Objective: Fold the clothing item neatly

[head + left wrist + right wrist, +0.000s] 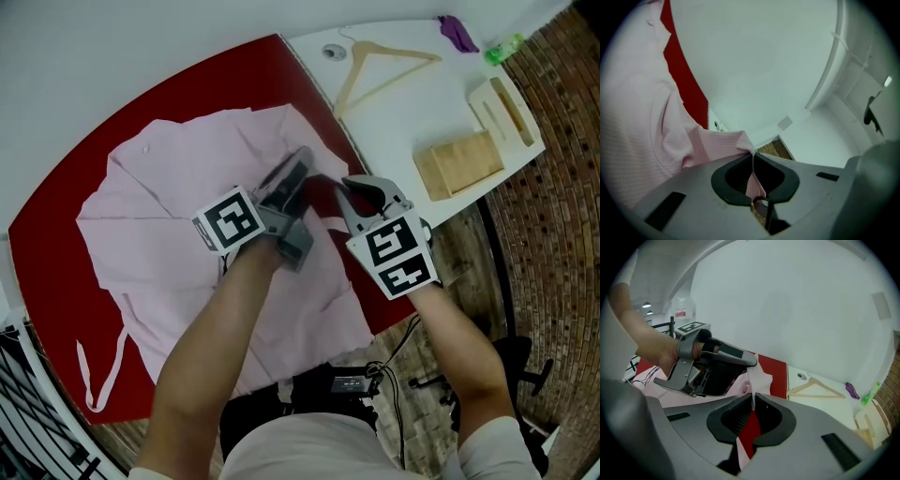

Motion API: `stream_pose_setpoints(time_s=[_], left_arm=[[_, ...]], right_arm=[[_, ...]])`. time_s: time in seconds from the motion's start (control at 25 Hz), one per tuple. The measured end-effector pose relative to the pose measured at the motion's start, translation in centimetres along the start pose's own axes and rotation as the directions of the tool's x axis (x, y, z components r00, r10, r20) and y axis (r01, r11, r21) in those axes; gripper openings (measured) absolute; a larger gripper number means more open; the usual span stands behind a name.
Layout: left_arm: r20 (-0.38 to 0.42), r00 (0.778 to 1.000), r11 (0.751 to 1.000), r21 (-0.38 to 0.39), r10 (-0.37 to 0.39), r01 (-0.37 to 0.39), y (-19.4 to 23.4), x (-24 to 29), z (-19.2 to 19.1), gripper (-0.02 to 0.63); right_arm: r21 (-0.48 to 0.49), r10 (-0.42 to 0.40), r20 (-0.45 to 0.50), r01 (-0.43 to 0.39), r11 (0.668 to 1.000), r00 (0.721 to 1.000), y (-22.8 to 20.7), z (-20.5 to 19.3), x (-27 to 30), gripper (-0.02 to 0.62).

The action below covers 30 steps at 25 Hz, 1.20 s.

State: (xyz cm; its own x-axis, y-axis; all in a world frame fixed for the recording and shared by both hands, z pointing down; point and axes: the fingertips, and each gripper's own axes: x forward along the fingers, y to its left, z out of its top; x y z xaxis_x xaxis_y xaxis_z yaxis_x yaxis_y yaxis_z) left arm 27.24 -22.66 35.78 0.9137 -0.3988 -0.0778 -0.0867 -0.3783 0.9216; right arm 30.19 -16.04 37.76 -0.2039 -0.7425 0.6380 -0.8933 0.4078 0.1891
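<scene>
Head view shows left gripper (298, 176) and right gripper (336, 192) close together, each clamped on the pale pink fabric shirt (169, 225), whose bulk spreads left of both.

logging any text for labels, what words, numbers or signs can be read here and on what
No word or number here can be read.
Marker cubes: black-and-white square patterns only, no letters.
Red and white sign in the background: too small to read.
Black box on the floor: pale marks, too small to read.
</scene>
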Motion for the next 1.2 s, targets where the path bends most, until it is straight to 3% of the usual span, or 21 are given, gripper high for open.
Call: stream_pose_setpoints(time_s=[0.24, 0.56, 0.92, 1.2], left_arm=[[-0.082, 0.996, 0.987, 0.156, -0.029, 0.041, -3.5, -2.1, 2.3, 0.018], [-0.115, 0.993, 0.963, 0.267, 0.007, 0.024, -5.6, -8.9, 7.1, 0.018], [-0.097, 0.989, 0.943, 0.324, 0.108, -0.071, -4.1, -19.0, 12.3, 0.018], [-0.083, 0.972, 0.935, 0.301, 0.221, -0.187, 1.3, -25.1, 13.4, 0.02]], right_arm=[[0.006, 0.023, 0.076, -0.024, 1.0, 0.997, 3.0, 3.2, -0.3, 0.033], [0.012, 0.108, 0.188, -0.112, 0.994, 0.976, 10.5, 9.5, 0.6, 0.032], [-0.018, 0.223, 0.232, -0.225, 0.974, 0.947, 21.1, 14.9, 3.0, 0.032], [-0.05, 0.26, 0.156, -0.255, 0.966, 0.953, 27.4, 14.4, 7.6, 0.034]])
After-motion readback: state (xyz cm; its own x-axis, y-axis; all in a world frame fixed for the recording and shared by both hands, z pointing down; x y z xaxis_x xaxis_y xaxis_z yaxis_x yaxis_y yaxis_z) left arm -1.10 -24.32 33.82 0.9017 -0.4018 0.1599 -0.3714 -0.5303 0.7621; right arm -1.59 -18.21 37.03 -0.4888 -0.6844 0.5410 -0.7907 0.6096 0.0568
